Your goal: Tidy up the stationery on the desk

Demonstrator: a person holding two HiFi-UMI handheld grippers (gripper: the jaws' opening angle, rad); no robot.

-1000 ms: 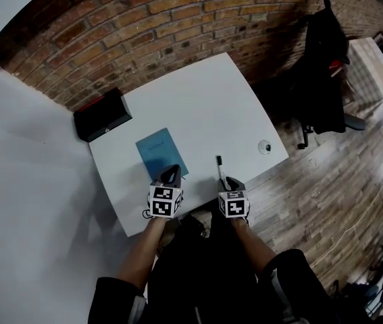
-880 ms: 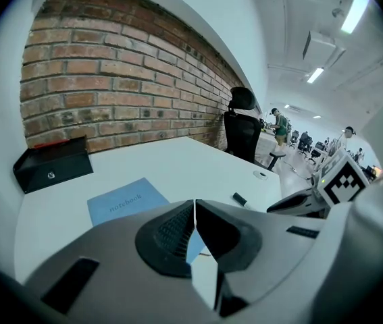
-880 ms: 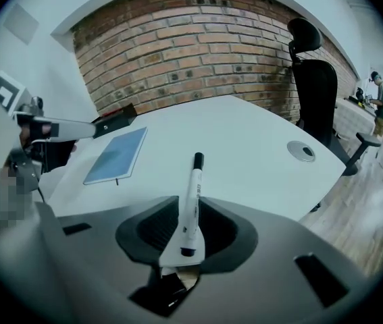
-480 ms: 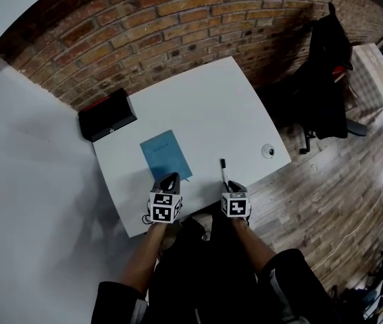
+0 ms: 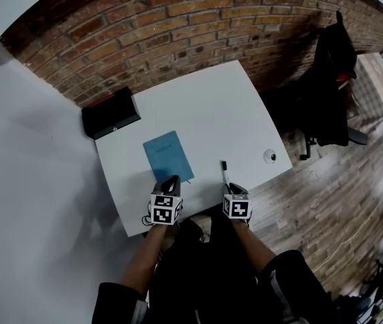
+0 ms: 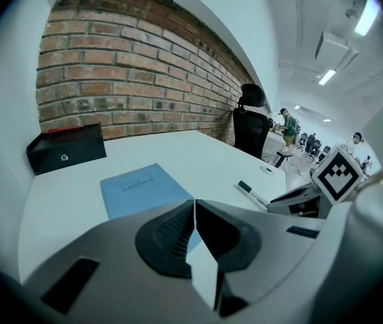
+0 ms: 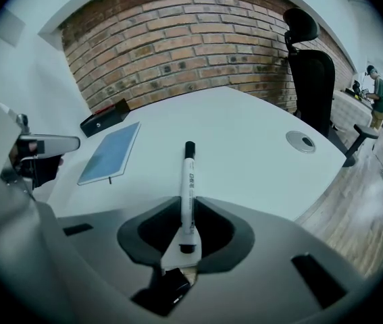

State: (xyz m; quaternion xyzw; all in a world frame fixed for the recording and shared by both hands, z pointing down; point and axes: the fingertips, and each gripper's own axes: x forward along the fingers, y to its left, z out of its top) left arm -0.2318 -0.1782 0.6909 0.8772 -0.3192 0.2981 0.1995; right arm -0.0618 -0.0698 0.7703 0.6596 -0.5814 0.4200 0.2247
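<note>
Right gripper view shows our right gripper (image 7: 190,216) clamped on the pen (image 7: 188,174) at the desk's (image 5: 205,106) near edge, unchanged from a second ago, while our left gripper (image 6: 194,225), closed and empty, waits beside the notebook (image 6: 139,189), so we judge tidying barely begun.

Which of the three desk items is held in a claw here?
The white marker pen with a black cap, clamped in the right claw. The blue notebook and black rectangular case lie ungripped; the left claw is shut, empty.
</note>
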